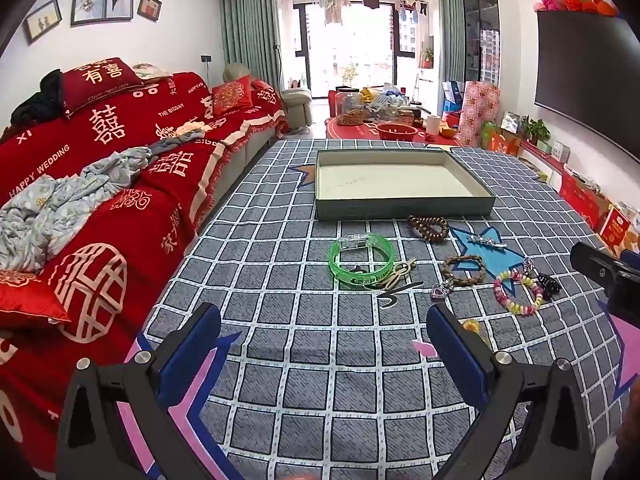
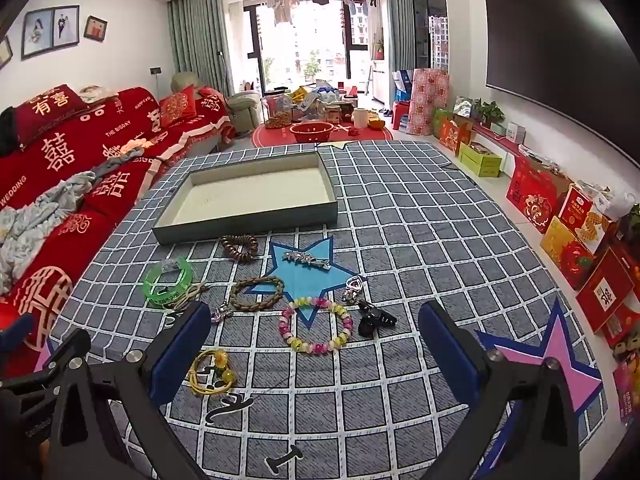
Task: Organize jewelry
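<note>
A shallow grey box (image 1: 404, 204) (image 2: 248, 220) with a pale inside lies open on the checked cloth. In front of it lie loose pieces: a green bangle (image 1: 362, 258) (image 2: 168, 284), a dark bead bracelet (image 1: 429, 229) (image 2: 240, 248), a braided brown bracelet (image 1: 464, 269) (image 2: 257, 293), a pink and yellow bead bracelet (image 1: 518, 292) (image 2: 317, 325), a silver hair clip (image 1: 489, 241) (image 2: 308, 260), a black claw clip (image 1: 547, 285) (image 2: 374, 318) and a yellow cord piece (image 2: 212, 372). My left gripper (image 1: 324, 340) hovers open near the green bangle. My right gripper (image 2: 316, 340) stands open around the bead bracelet, above it.
A red-covered sofa (image 1: 100, 168) runs along the left edge of the cloth. Red gift boxes (image 2: 568, 232) line the right wall under a dark screen (image 2: 552, 52). A red mat with jars and a red bowl (image 2: 311, 130) lies beyond the cloth.
</note>
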### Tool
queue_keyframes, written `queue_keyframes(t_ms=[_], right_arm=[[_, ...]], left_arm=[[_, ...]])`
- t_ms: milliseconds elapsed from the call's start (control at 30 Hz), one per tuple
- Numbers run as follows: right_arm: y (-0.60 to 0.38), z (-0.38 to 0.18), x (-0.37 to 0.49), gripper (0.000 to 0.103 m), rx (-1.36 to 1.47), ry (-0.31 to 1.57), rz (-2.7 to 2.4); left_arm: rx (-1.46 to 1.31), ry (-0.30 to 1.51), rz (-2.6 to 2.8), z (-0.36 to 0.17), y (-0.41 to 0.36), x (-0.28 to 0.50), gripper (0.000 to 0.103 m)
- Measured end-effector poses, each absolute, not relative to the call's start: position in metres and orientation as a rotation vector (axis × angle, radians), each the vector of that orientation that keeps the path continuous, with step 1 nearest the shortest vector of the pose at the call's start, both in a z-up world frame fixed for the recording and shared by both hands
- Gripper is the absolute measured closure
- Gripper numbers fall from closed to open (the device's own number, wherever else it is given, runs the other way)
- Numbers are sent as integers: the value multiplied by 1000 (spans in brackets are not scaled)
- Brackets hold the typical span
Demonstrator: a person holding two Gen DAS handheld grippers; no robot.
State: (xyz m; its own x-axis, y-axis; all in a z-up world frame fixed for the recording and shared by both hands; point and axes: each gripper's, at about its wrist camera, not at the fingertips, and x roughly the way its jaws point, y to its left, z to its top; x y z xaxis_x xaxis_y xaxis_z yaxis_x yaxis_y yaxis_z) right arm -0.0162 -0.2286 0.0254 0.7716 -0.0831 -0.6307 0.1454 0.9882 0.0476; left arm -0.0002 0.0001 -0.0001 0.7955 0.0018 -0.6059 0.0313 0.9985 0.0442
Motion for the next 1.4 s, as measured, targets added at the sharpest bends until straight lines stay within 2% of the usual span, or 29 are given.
queue_keyframes(t_ms=[1400], right_arm=[[-227, 28, -20, 0, 79, 663, -122]], left_arm=[[41, 658, -14, 2, 3, 0, 0]])
